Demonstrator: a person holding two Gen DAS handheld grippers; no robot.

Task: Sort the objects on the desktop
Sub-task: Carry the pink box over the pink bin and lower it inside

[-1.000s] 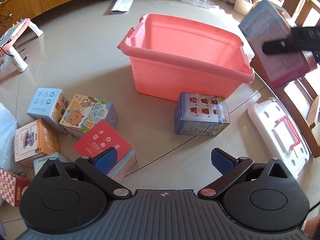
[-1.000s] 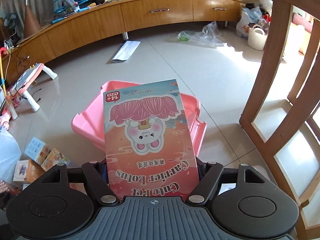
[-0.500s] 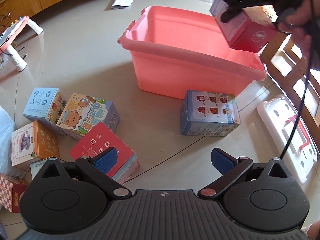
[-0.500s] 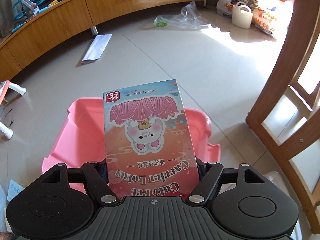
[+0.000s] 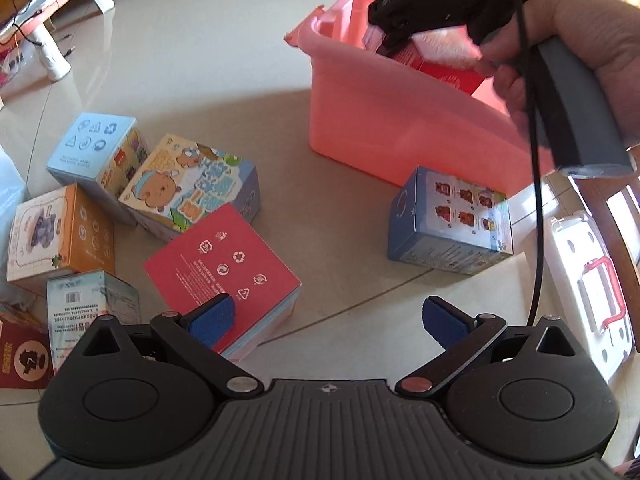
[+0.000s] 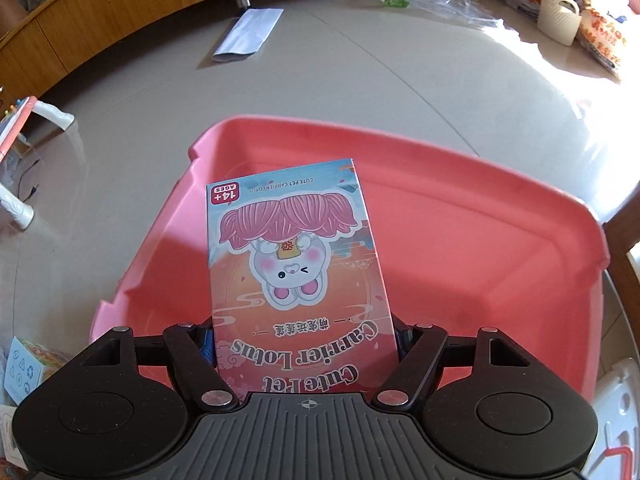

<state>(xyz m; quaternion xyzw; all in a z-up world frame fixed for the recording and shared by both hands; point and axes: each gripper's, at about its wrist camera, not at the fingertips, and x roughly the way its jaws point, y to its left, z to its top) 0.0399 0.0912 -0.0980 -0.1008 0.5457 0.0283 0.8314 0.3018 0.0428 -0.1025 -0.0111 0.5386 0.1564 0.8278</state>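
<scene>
Carried box (image 6: 296, 280) now inside one pink bin (image 6: 460, 216); seven boxes outside.

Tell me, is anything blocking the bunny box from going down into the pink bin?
Nothing visible. The right gripper holds the bunny box clamped above the open pink bin, and the bin floor that shows beneath it is bare.

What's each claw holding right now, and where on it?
The right claw grips the Cute Pet Carrier Lotus box by its two side faces at the near end, over the pink bin. The left claw is open and holds nothing.
</scene>
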